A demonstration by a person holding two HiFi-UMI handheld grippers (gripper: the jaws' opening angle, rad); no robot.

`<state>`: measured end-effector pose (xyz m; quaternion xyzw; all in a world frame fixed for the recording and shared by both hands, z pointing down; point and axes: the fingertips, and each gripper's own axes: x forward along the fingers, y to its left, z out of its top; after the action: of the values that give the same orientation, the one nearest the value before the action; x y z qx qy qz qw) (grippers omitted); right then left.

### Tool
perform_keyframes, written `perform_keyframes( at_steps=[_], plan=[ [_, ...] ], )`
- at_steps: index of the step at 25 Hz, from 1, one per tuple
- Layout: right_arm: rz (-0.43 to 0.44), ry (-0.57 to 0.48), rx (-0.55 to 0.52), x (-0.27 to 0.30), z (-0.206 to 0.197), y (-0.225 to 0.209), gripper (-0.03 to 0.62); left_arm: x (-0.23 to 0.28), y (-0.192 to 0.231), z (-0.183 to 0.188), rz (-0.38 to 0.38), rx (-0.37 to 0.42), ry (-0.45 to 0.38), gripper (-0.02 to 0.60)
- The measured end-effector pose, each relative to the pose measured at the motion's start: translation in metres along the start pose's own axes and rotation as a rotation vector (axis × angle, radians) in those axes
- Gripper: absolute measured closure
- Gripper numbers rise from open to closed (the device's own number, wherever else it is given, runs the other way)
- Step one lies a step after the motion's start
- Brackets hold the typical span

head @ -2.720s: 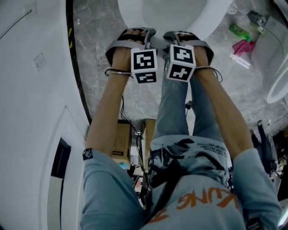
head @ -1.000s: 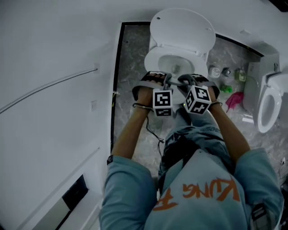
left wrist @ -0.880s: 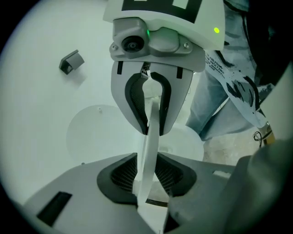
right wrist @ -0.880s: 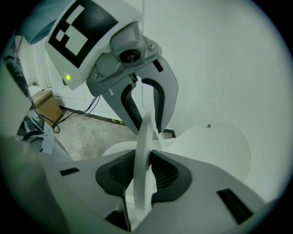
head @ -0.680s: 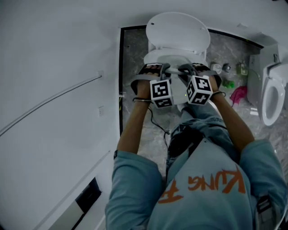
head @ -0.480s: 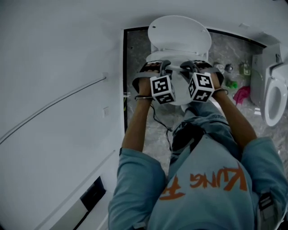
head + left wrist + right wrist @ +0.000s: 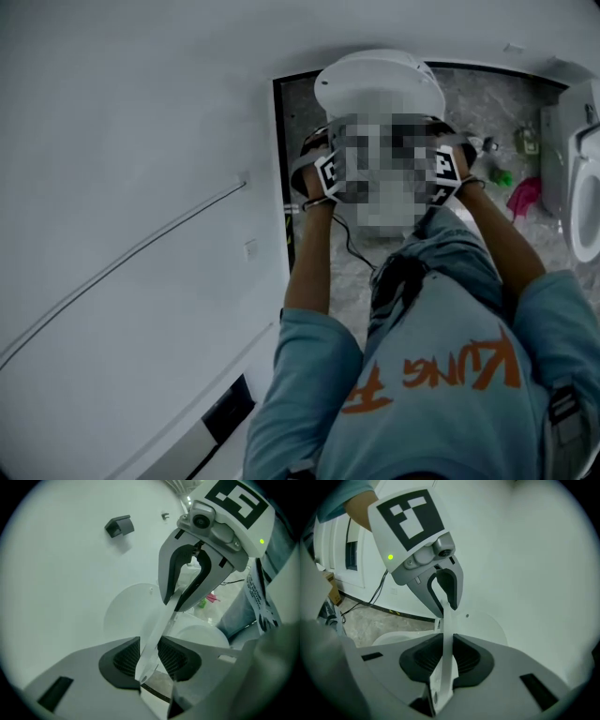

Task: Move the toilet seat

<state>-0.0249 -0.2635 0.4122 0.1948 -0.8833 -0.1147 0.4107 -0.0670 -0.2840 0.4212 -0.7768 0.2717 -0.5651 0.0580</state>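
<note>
The white toilet seat runs edge-on as a thin white strip (image 7: 161,620) between my left gripper's (image 7: 151,665) pads, which press on it. In the right gripper view the same seat edge (image 7: 446,641) stands upright between my right gripper's (image 7: 443,667) pads, also clamped. Each gripper shows in the other's view, the right gripper (image 7: 187,590) and the left gripper (image 7: 443,597), both closed on that edge. The raised lid (image 7: 380,82) stands just behind the seat. In the head view both hands reach to the toilet, and a mosaic patch hides the jaws.
A white wall (image 7: 141,141) fills the left side. A second toilet (image 7: 586,187) stands at the far right, with a green bottle (image 7: 503,176) and a pink object (image 7: 525,195) on the marble floor (image 7: 487,103) between. A cable (image 7: 352,248) hangs from the left hand.
Both grippers have moved up and away from the person, toward the raised lid, carrying the seat's front edge. The head view has shifted, so the toilet sits further right.
</note>
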Motion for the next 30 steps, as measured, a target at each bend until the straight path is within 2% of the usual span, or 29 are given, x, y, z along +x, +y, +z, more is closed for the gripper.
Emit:
perform_keyframes(
  at_steps=[3, 6, 12, 18, 24, 30],
  plan=[
    [-0.06, -0.007, 0.008, 0.002, -0.002, -0.022, 0.533, 0.007, 0.02, 0.005, 0.057, -0.026, 0.021, 0.463],
    [-0.102, -0.02, 0.047, 0.0, -0.007, -0.039, 0.533, 0.013, 0.033, 0.011, 0.08, -0.05, 0.034, 0.463],
    [-0.183, -0.01, 0.118, 0.005, -0.026, -0.073, 0.542, 0.032, 0.059, 0.024, 0.085, -0.013, 0.067, 0.463],
    [-0.24, 0.018, 0.12, 0.017, -0.037, -0.103, 0.546, 0.052, 0.081, 0.036, 0.1, 0.034, 0.094, 0.463],
    [-0.323, 0.058, 0.067, 0.025, -0.047, -0.125, 0.539, 0.068, 0.096, 0.047, 0.163, 0.063, 0.114, 0.462],
    [-0.372, 0.08, 0.084, 0.028, -0.048, -0.135, 0.532, 0.067, 0.103, 0.048, 0.174, 0.043, 0.078, 0.46]
  ],
)
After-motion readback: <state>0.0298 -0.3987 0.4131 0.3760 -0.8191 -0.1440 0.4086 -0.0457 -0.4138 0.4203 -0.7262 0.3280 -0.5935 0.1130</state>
